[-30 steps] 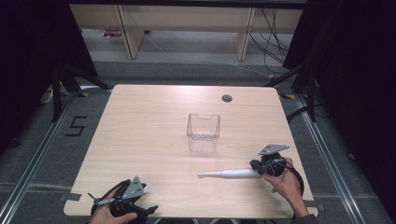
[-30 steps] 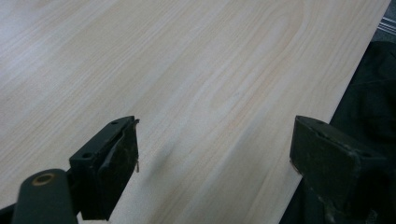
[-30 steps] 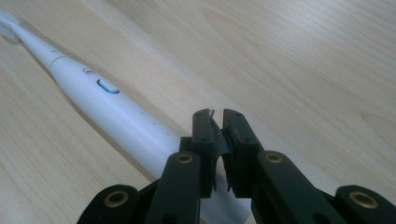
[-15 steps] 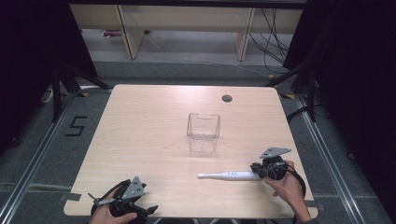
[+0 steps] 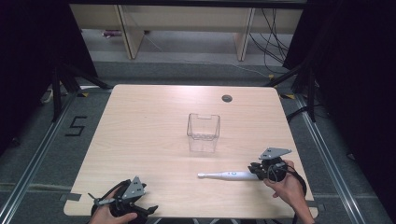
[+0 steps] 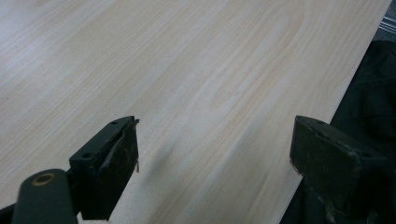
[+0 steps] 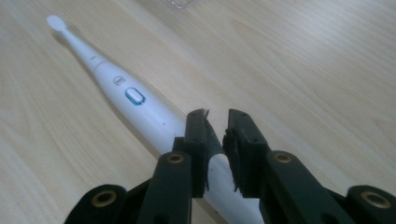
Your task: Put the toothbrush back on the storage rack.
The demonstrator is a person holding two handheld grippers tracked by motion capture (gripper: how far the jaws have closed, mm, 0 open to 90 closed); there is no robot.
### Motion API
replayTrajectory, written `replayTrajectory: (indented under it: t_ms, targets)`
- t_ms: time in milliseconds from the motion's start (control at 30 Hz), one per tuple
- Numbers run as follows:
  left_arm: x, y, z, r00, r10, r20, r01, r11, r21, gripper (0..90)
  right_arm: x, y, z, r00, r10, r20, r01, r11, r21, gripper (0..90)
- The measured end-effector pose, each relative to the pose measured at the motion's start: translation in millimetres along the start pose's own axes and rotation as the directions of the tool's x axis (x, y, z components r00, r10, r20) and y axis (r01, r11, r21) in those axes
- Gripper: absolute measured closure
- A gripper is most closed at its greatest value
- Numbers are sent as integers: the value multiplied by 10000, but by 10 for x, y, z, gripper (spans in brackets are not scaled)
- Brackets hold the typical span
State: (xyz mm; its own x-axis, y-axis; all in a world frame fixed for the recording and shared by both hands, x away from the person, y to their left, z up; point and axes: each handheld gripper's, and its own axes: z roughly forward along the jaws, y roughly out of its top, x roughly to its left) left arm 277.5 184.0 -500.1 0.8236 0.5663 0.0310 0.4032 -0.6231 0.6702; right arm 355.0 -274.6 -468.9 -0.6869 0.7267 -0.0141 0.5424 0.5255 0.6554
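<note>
Toothbrush of white plastic, electric, with a small blue-ringed button (image 7: 134,96), lies flat on the light wooden table (image 5: 149,135), in front of the clear plastic square container (image 5: 203,132) and well apart from it. Its brush head points to the left side of the table and its thick handle end reaches into the right gripper (image 5: 259,171). In the right gripper view the two black jaws stand on both sides of the handle end with a narrow gap between them, and they have just been opening a little. The toothbrush is between them, but I judge that the pads do not squeeze it any more: it rests by its own weight on the wood. It seems the person is letting it go there.

The left gripper (image 5: 122,206) waits at the near left edge of the table, and its jaws (image 6: 210,158) are spread wide with only bare wood under them. Probably it is kept aside so that it does not disturb the other hand. A small dark round hole (image 5: 227,98) sits at the far side of the table.
</note>
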Motion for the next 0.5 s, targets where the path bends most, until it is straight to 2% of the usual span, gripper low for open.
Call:
replayTrajectory:
  t_ms: [67,100,167,200,233,300,400,433,467,500]
  targets:
    - [0,0,0,10000,1,2,-1,10000,6,148,14,28,-12,10000,-62,39,62,10000,-18,721]
    - [0,0,1,10000,-7,3,7,10000,1,148,-3,48,-16,9993,-335,-181,336,9994,79,695]
    - [1,-1,0,10000,-11,3,11,10000,-5,148,20,68,-31,9989,-414,-205,416,9990,132,651]
    - [5,-2,1,10000,13,-1,-13,10000,19,148,29,80,-22,9977,-644,-215,646,9979,107,621]
    - [1,-3,7,10000,-74,-6,74,10000,-43,148,41,107,-30,9945,-990,-347,1001,9945,322,596]
    - [1,-3,7,10000,-59,-4,59,10000,-24,148,76,136,-16,9913,-1271,-338,1281,9913,305,552]
    - [4,-2,3,10000,-15,-6,15,10000,-3,148,128,190,14,9828,-1775,-516,1806,9815,630,519]
    - [4,-2,4,10000,-52,-2,52,10000,-28,148,152,206,29,9805,-1874,-592,1917,9783,785,515]
    - [5,-2,4,10000,-48,-5,48,10000,-21,148,188,221,42,9826,-1791,-488,1833,9774,1055,509]
    - [5,-3,6,10000,-72,-2,72,10000,-21,148,206,238,61,9793,-1952,-545,2008,9709,1304,506]
